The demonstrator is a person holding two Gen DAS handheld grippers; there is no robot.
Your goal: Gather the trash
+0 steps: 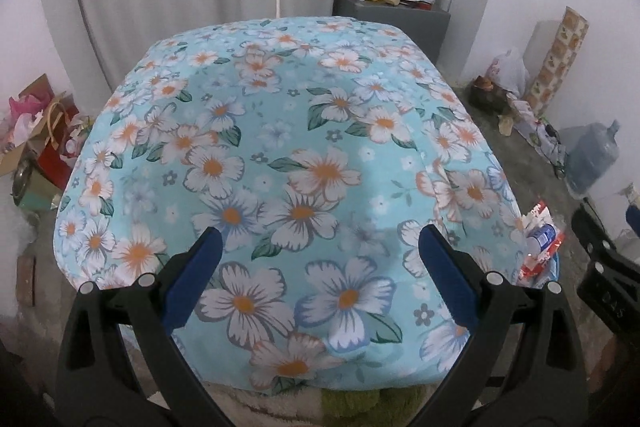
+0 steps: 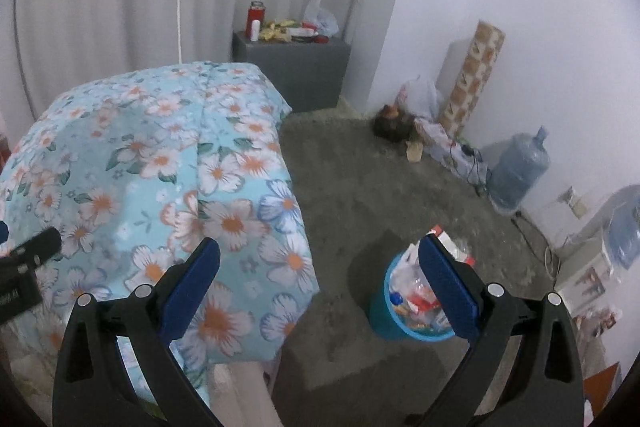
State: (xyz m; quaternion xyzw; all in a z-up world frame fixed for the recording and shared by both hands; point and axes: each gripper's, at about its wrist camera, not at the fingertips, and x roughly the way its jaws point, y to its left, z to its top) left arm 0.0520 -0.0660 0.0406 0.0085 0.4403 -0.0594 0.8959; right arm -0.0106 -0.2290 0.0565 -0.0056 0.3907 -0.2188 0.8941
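Note:
A blue trash bucket [image 2: 386,323] stands on the grey floor beside the table, filled with wrappers and plastic trash [image 2: 416,301]. Its top shows at the right edge of the left wrist view [image 1: 540,247]. My left gripper [image 1: 320,247] is open and empty above a table covered with a blue floral cloth [image 1: 280,147]. My right gripper [image 2: 320,259] is open and empty, over the table's right edge and the floor, with the bucket behind its right finger [image 2: 448,287].
A grey cabinet [image 2: 292,67] with bottles and packets stands at the back. A water jug [image 2: 518,175], a bag, a patterned roll [image 2: 472,75] and cables lie along the right wall. Bags and boxes [image 1: 36,143] sit left of the table.

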